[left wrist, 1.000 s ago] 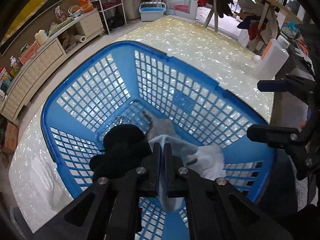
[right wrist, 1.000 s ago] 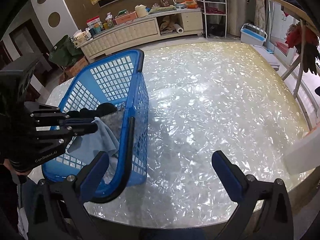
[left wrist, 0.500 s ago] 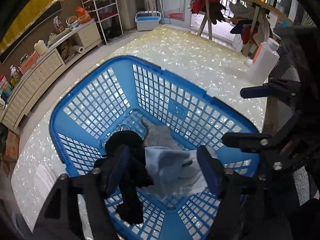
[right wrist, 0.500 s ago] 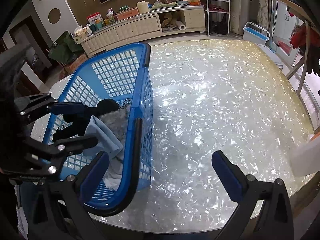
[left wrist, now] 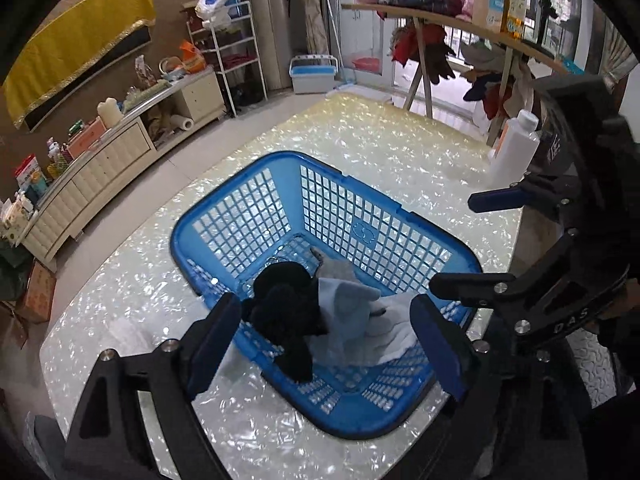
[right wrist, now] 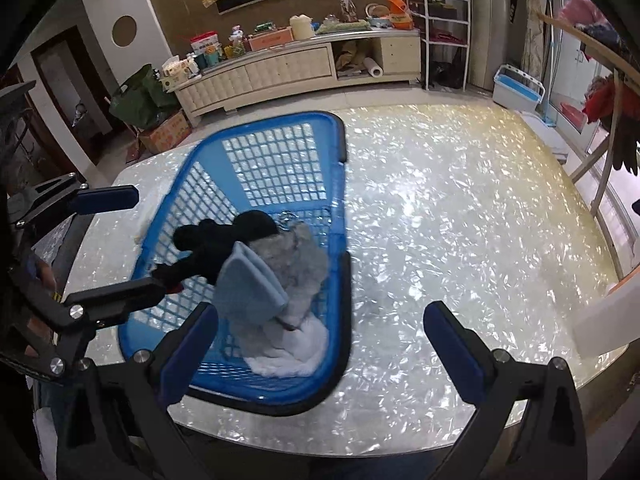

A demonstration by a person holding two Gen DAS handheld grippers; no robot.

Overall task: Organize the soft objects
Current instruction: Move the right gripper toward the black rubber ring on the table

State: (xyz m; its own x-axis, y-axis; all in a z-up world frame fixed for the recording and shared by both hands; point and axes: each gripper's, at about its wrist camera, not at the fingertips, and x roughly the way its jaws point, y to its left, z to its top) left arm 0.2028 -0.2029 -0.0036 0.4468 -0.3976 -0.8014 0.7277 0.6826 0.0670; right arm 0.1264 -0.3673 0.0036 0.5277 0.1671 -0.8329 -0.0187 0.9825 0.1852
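If left gripper [left wrist: 320, 340] dips, fingers snag blue cloth [right wrist: 248, 288], pull it from basket [left wrist: 240, 168]. Left jaws just opened, empty; right gripper [right wrist: 320, 344] wide, empty.

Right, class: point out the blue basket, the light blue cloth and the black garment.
blue basket [left wrist: 236, 184]: left wrist view, far rim.
light blue cloth [right wrist: 248, 284]: right wrist view, middle of the folded face.
black garment [left wrist: 286, 300]: left wrist view, middle of the bundle.

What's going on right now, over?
Left gripper just opened, light blue cloth lies in blue plastic basket. Right gripper open, empty. Nothing in the way.
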